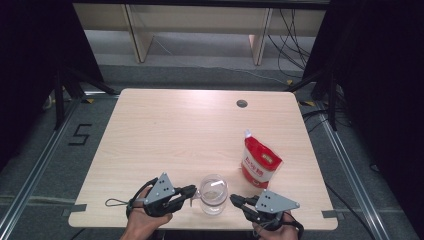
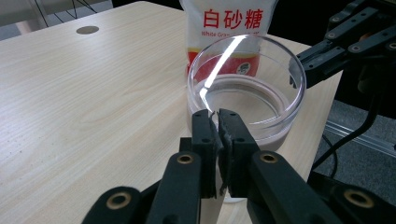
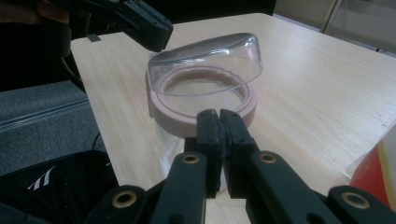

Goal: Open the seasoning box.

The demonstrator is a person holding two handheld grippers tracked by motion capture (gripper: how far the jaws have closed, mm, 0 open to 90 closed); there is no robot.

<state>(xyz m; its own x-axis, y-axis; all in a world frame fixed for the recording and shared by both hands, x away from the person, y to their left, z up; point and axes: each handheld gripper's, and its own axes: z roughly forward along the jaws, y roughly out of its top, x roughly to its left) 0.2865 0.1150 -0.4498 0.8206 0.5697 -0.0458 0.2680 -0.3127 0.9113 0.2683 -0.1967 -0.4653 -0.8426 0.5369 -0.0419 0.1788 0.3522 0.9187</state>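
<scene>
One table (image 1: 165,140) carries a red and white sugar bag (image 1: 260,165) standing near its right front, with a clear jar (image 1: 213,194) near the front edge between the two tools. The jar's clear lid (image 3: 208,63) sits tilted on the pinkish rim. Left gripper (image 1: 192,190): jaws together at the jar's side, pinching a thin bit at its near rim. Right gripper (image 1: 233,200): jaws together, holding nothing, tips just beside the jar

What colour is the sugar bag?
The sugar bag is red and white, with red writing on top; the left gripper view shows it best.
</scene>
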